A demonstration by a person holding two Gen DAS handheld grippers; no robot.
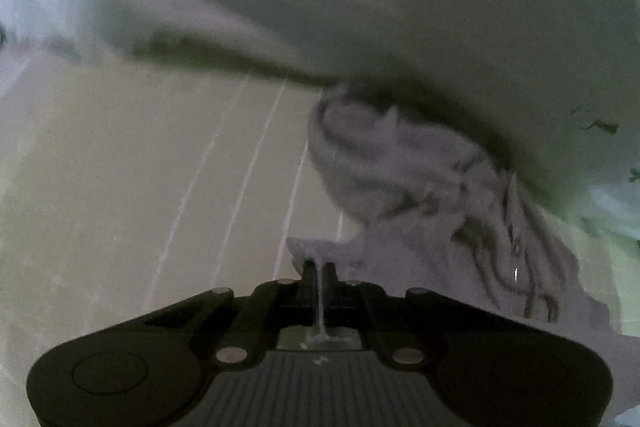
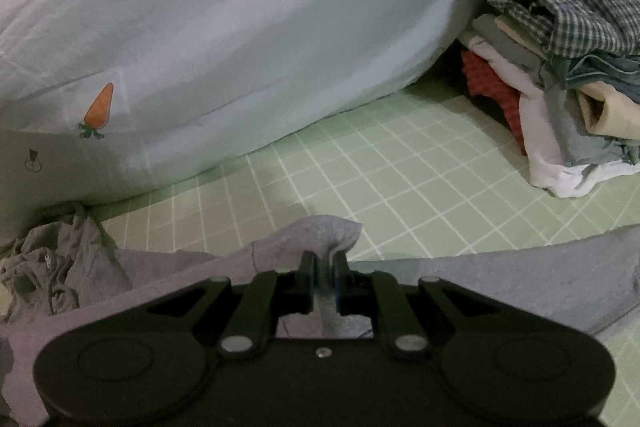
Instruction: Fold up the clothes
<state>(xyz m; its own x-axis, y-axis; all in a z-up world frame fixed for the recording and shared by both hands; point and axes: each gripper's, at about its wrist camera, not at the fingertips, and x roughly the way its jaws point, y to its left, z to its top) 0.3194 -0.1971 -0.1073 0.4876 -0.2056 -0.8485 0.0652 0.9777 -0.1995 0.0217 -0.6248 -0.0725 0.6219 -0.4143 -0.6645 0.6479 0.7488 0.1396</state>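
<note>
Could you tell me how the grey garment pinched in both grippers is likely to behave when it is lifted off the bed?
The grey garment will probably hang limp: it already bunches and droops over the right gripper. It looks thin and likely light, as the left gripper pinches just an edge. Its crumpled drawstring end may drag behind.

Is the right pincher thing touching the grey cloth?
Touching. The right wrist view shows the right gripper shut on a fold of the grey cloth, with fabric pinched between its two fingers and bunching up just past the tips.
</note>
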